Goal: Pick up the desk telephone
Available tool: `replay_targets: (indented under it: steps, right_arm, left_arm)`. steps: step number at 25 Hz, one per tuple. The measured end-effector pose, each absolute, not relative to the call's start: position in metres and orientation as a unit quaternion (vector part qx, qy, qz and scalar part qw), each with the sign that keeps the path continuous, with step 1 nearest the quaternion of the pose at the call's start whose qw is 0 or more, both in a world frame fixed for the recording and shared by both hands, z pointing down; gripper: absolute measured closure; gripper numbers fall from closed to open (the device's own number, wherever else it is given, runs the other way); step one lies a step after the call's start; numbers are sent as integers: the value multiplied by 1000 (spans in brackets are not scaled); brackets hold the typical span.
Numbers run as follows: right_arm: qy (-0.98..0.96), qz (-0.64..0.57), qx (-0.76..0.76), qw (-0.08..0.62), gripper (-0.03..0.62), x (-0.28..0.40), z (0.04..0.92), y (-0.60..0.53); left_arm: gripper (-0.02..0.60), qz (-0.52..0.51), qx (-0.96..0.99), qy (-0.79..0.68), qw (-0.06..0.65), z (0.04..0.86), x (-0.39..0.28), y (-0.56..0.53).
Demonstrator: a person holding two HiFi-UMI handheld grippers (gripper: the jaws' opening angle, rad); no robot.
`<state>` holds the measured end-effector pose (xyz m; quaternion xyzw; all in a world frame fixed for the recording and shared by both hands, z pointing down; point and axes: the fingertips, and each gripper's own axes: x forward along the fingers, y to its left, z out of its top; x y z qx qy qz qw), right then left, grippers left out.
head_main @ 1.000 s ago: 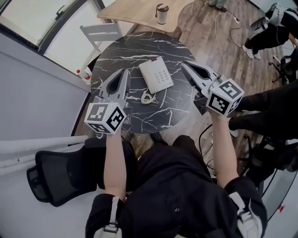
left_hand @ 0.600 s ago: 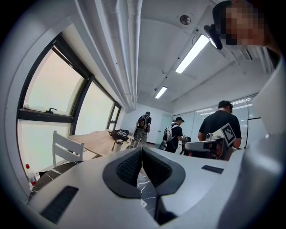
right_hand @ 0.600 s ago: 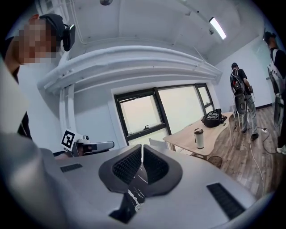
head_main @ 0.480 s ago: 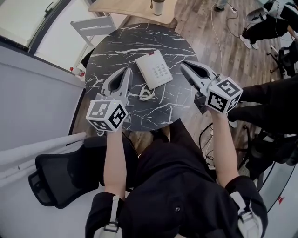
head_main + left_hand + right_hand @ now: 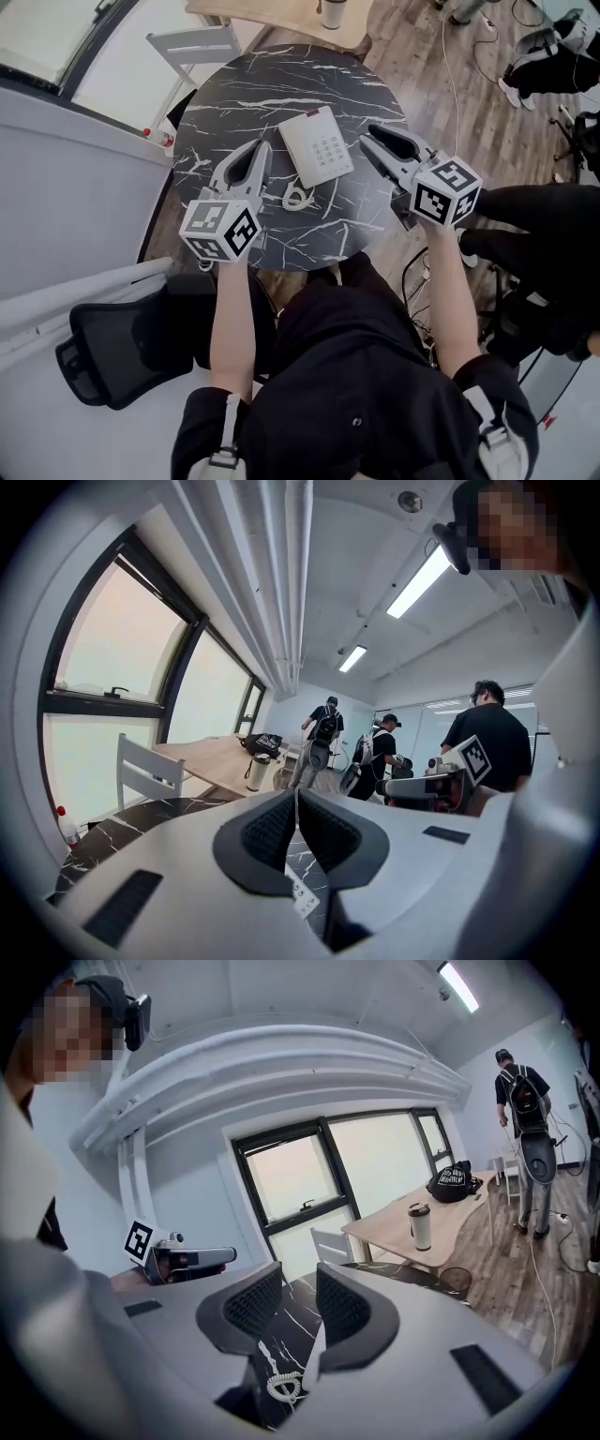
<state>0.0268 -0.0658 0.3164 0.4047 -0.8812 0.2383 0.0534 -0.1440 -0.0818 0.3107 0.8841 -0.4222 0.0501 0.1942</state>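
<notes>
The white desk telephone [image 5: 317,148] lies flat on the round black marble table [image 5: 244,103], its coiled cord [image 5: 296,197] curling off its near end. My left gripper [image 5: 264,148] hovers just left of the phone, shut, with nothing in it; in the left gripper view the left gripper [image 5: 296,794] shows pads together and the phone's keypad [image 5: 302,897] below them. My right gripper [image 5: 366,141] hovers just right of the phone. Its jaws are opening and hold nothing. In the right gripper view the right gripper [image 5: 298,1279] frames the cord [image 5: 284,1387] and table.
A white chair [image 5: 192,45] stands behind the round table, and a wooden table [image 5: 281,11] with a tumbler [image 5: 330,14] lies beyond. A black office chair [image 5: 103,352] is at my lower left. Cables [image 5: 450,66] run over the wood floor, and people stand at the right.
Both grippers have come down closer to the table on either side of the phone. The right gripper's jaws have parted; the left gripper's stay together.
</notes>
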Motion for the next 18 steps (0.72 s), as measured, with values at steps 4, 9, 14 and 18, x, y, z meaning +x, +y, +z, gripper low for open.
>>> replay_targets:
  steps: [4,9,14,18]
  right_arm:
    - [-883,256,388,70,442,29,339,-84]
    - [-884,280,363,94,422,31,369,-109]
    - [-885,305,330,122,411,29,402,-128]
    - [-885,315,306,155,384,28,431,-139]
  left_arm:
    - [564,57,875,-432,213,328,-142,-92]
    - [563,66,860,-440,249,353,-137,-107]
    - [563,73,838,-456,289,386,-137,-115]
    - [562,84,818,-472,317,414,-138,-120]
